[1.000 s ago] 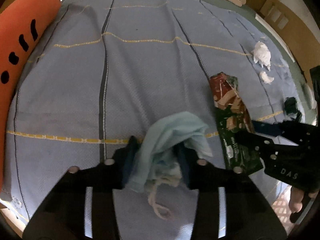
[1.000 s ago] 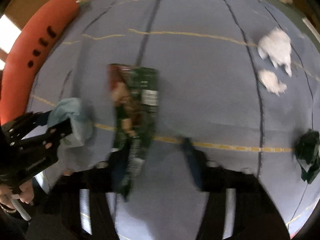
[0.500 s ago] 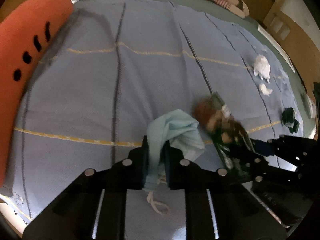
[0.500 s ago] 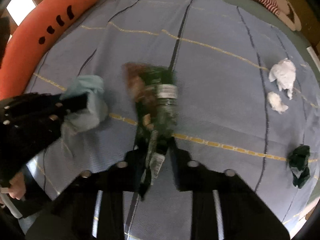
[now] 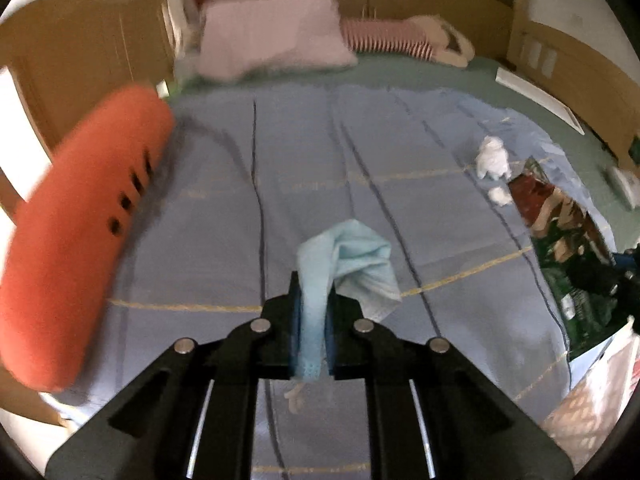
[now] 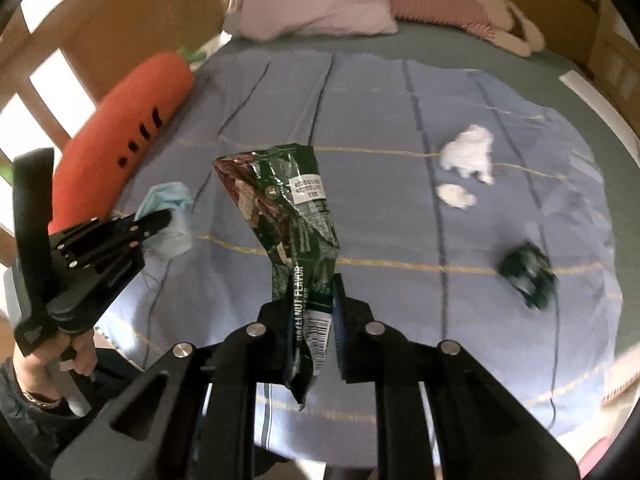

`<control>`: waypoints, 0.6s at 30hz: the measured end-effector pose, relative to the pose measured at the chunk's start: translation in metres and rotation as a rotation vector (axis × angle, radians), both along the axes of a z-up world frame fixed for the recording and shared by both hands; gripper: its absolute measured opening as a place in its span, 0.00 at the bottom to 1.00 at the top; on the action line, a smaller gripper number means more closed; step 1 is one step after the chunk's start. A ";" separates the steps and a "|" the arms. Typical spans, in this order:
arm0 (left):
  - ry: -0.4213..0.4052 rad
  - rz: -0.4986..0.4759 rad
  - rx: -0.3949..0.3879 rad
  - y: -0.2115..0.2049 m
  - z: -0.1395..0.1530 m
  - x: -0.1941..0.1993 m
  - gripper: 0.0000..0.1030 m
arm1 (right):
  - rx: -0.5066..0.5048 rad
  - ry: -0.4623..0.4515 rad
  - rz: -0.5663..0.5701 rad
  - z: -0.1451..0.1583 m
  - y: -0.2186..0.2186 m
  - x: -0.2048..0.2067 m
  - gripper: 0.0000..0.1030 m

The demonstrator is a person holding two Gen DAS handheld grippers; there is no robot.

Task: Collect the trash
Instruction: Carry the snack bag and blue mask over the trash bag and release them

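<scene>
left tongs point(image 5: 311, 320) gripping face mask point(image 5: 348, 264) | right tongs point(image 6: 312, 312) gripping snack wrapper point(image 6: 288, 216) | we are keeping both pinched firmly, clear of bed point(image 6: 380, 100)

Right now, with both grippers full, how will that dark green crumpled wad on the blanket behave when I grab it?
The dark green wad looks like crushed wrapper: probably light and springy. It may skid on the blanket if nudged. Its lumpy shape should not roll far.

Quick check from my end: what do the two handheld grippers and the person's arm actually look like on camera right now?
Both grippers are matte black plastic with angular linkage arms and round silver screw heads. The left gripper has blue pads inside its fingers; the right gripper is built the same. In the right wrist view, the left gripper has a tall black handle, gripped by a hand with a dark sleeve and a thin bracelet.
</scene>
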State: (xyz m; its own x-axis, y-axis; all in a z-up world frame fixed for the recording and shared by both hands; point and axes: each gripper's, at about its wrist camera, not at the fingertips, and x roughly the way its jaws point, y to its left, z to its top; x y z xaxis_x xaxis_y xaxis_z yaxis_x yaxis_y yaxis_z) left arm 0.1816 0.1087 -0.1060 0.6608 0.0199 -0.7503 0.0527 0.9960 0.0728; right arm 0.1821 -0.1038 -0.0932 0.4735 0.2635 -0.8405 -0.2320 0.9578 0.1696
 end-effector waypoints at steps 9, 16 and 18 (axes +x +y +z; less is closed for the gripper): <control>-0.121 -0.045 -0.022 -0.052 0.056 -0.087 0.11 | -0.113 -0.124 -0.189 0.041 -0.050 -0.101 0.16; -0.184 -0.153 0.000 -0.107 0.089 -0.137 0.11 | -0.123 -0.236 -0.287 0.047 -0.087 -0.161 0.16; -0.186 -0.186 0.000 -0.122 0.093 -0.149 0.11 | -0.114 -0.258 -0.318 0.049 -0.102 -0.180 0.16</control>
State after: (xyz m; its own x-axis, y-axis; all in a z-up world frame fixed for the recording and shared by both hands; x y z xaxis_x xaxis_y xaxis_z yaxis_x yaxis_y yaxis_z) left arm 0.0331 -0.0134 -0.0132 0.7799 -0.1151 -0.6152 0.2210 0.9703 0.0985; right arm 0.0021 -0.2061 -0.0445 0.7151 -0.0181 -0.6988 0.0577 0.9978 0.0332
